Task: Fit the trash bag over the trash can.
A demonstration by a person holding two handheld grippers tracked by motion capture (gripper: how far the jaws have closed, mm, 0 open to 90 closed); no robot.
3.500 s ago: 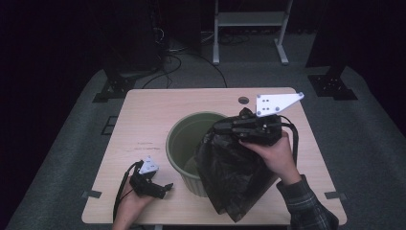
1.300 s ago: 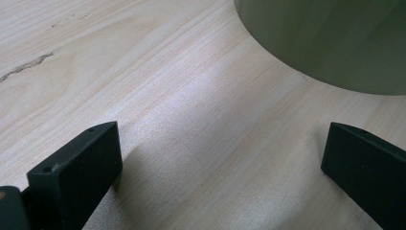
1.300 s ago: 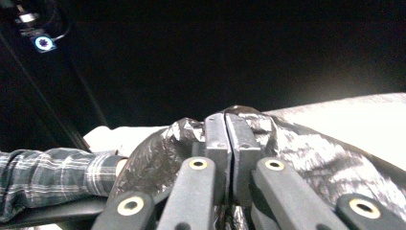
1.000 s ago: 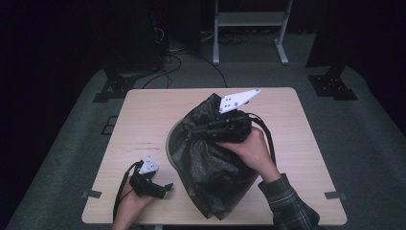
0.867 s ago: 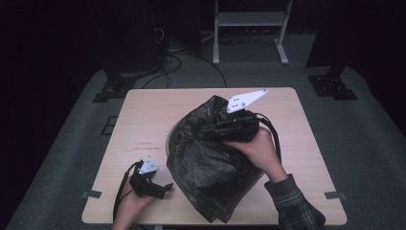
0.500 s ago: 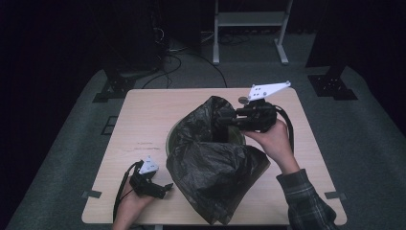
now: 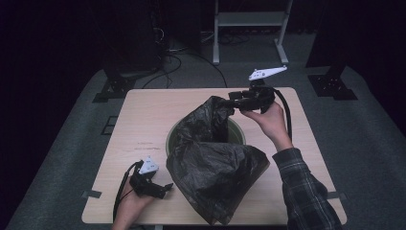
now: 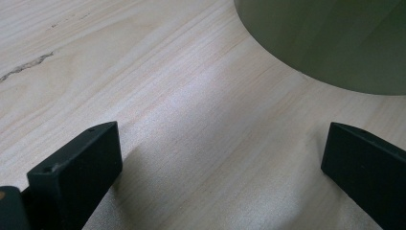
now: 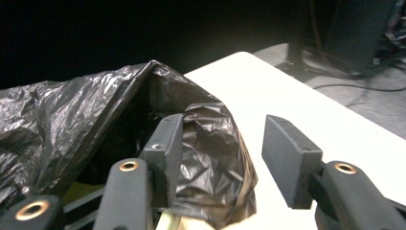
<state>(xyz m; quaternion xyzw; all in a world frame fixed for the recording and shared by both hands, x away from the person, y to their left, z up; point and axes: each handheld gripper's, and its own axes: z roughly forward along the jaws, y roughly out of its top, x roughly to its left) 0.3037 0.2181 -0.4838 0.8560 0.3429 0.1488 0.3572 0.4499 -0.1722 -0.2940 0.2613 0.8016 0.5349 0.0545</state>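
Observation:
A crumpled black plastic bag (image 7: 215,167) drapes over the front of a round green bin (image 7: 237,128) in the middle of the wooden table (image 7: 143,120). One corner of the bag rises toward my right gripper (image 7: 234,99), held above the bin's back right rim. In the right gripper view that gripper (image 9: 222,129) is open, and a fold of the bag (image 9: 72,115) lies against its left jaw and reaches into the gap. My left gripper (image 7: 163,188) rests on the table at the front left, open (image 8: 222,139) and empty, with the bin wall (image 8: 325,43) just ahead.
Bare wood stretches left of the bin (image 8: 143,72). The bag hangs near the table's front edge. A white metal rack (image 7: 249,19) and cables (image 7: 177,52) stand on the dark floor behind the table.
My right gripper has moved back and to the right, off the top of the bin. The bag has slumped forward, baring the bin's back rim. The left gripper has stayed put.

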